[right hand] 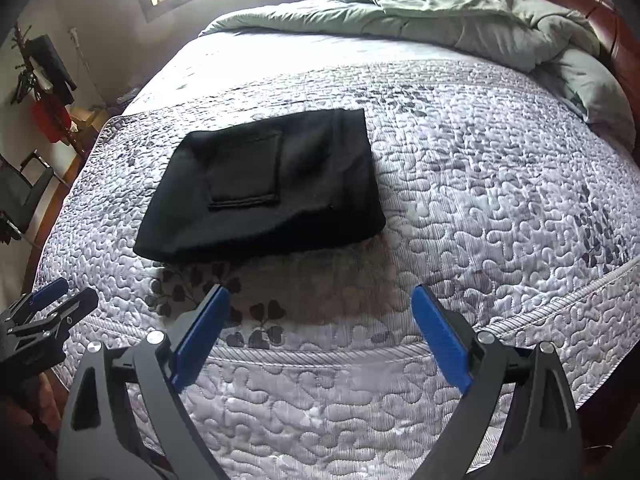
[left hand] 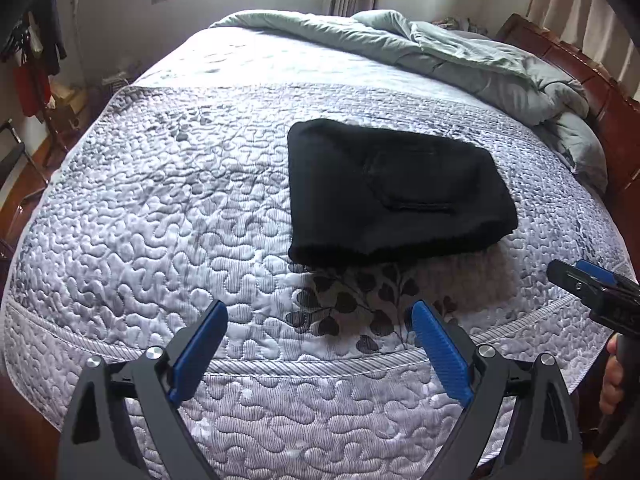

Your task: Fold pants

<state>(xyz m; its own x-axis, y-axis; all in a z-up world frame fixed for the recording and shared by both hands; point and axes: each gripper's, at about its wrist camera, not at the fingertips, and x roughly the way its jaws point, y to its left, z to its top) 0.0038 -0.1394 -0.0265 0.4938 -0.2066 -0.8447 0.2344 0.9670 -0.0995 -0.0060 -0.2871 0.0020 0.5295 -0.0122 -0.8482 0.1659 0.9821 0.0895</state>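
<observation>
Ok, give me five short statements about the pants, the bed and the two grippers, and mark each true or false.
1. The black pants lie folded on the quilted bedspread. True.
2. The right gripper clamps the pants. False: it is open and empty.
3. A patch pocket faces up. True.
4. The left gripper is shut. False: its jaws stand wide apart.
5. The green comforter covers the pants. False: it is bunched up beyond them.
</observation>
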